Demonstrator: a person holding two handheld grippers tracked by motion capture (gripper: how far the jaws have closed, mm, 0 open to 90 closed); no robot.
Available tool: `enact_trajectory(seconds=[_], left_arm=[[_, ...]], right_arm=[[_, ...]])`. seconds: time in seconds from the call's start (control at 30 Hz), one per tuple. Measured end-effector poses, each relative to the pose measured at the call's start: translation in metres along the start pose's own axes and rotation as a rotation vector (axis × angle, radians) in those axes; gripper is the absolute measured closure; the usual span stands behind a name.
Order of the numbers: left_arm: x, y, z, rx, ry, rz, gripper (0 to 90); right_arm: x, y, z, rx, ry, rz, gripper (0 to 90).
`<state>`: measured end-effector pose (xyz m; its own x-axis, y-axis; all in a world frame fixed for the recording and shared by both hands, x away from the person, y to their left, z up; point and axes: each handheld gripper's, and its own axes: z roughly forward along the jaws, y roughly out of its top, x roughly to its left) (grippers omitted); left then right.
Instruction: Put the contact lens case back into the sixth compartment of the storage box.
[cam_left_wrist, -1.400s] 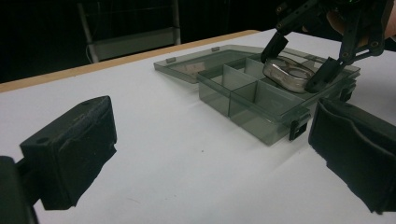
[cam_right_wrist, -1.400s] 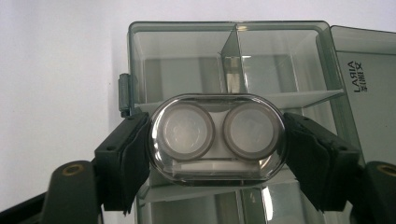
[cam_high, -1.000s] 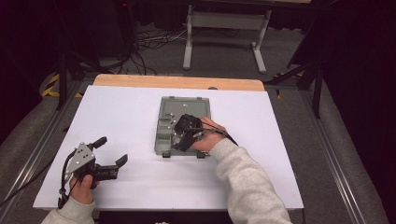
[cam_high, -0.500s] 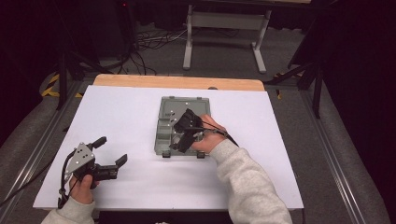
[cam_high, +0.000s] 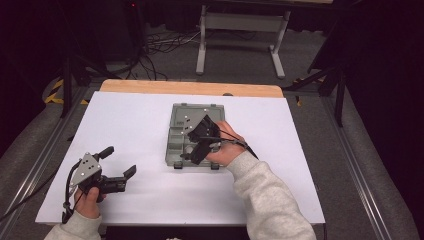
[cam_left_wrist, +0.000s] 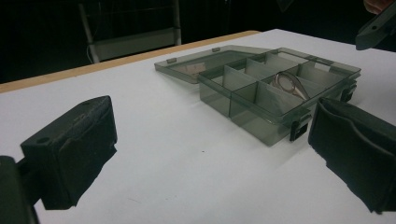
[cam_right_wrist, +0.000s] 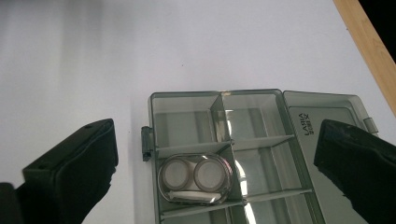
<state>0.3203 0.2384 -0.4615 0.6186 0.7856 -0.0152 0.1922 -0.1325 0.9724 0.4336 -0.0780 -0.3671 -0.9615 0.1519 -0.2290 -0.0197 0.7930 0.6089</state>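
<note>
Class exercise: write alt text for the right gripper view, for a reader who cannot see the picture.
A clear oval case with two round wells lies in one compartment of an open grey plastic organiser box on a white table, seen from above. The right gripper hangs over it, its black jaws wide apart and just opened, with nothing between them; the box's lid lies flat to the right.
</note>
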Motion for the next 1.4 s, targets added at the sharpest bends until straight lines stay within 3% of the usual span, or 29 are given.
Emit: enact_trajectory(seconds=[0.7, 1.4], left_arm=[[0.001, 0.0, 0.0, 0.0, 0.002, 0.0, 2.0], [0.001, 0.0, -0.001, -0.007, -0.004, -0.001, 1.9]], right_arm=[[0.019, -0.005, -0.028, -0.077, -0.054, 0.02, 0.1], [0.049, -0.052, -0.071, -0.254, -0.16, 0.162, 0.1]])
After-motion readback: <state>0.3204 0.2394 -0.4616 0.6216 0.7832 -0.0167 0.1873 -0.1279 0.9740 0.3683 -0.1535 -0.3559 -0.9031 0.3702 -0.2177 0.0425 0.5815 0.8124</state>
